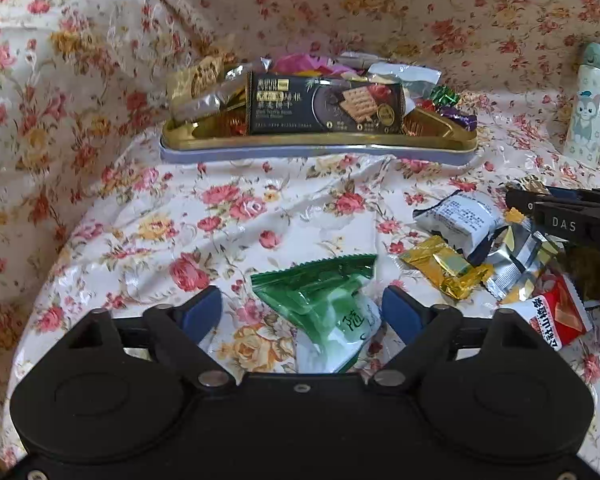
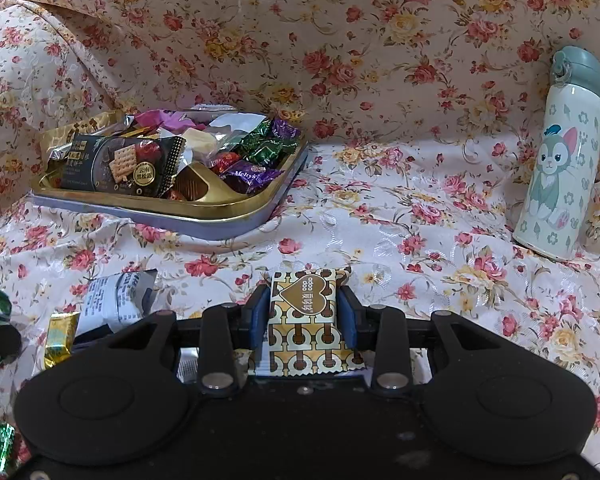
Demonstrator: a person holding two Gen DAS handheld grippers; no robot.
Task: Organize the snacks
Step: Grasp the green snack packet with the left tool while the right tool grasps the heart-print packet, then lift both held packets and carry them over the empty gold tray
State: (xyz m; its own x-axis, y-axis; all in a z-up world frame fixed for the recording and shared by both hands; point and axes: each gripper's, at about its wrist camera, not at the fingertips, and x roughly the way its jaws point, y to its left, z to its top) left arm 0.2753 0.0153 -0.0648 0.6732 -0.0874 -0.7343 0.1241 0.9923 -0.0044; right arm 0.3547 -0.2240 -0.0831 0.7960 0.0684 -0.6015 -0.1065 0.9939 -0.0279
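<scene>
Gold-and-brown patterned foil snack packet (image 2: 302, 312), clamped in right gripper (image 2: 302, 314): carry step.
Next: lift to gold divided tin tray (image 2: 236, 204); left gripper (image 1: 302, 312) spread around green-white sachet (image 1: 328, 304).

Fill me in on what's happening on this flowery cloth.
A person is sorting snacks into a gold tray with two handheld grippers. The right gripper is shut on a brown-and-cream packet. The left gripper is open around a green packet lying on the cloth. More loose snacks wait nearby, and a cartoon bottle stands aside.
</scene>
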